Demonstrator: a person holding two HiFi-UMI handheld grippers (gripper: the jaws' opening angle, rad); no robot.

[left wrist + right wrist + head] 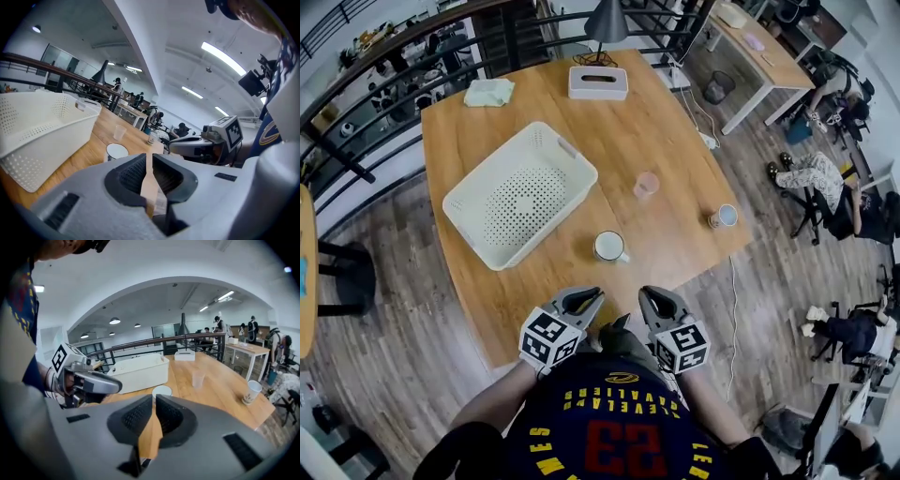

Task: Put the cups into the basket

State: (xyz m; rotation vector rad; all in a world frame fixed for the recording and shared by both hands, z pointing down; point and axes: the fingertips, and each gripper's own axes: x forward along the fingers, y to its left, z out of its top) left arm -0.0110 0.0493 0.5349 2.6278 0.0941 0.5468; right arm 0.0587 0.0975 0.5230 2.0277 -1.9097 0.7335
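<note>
Hovering at the near edge of the wooden surface (666,122), both tools hold their jaws pressed together, nothing between them.
The left tool (578,302) and right tool (651,302) are grey with ribbed pads, each carrying a marker cube. Ahead stands a round white mug (608,247). From it, the rectangular white plastic basket (572,155), with perforated floor and walls, lies at ten o'clock, a translucent plastic cup (646,185) at one o'clock, and a paper cup (723,217) between two and three o'clock. All three cups stand outside the basket.
</note>
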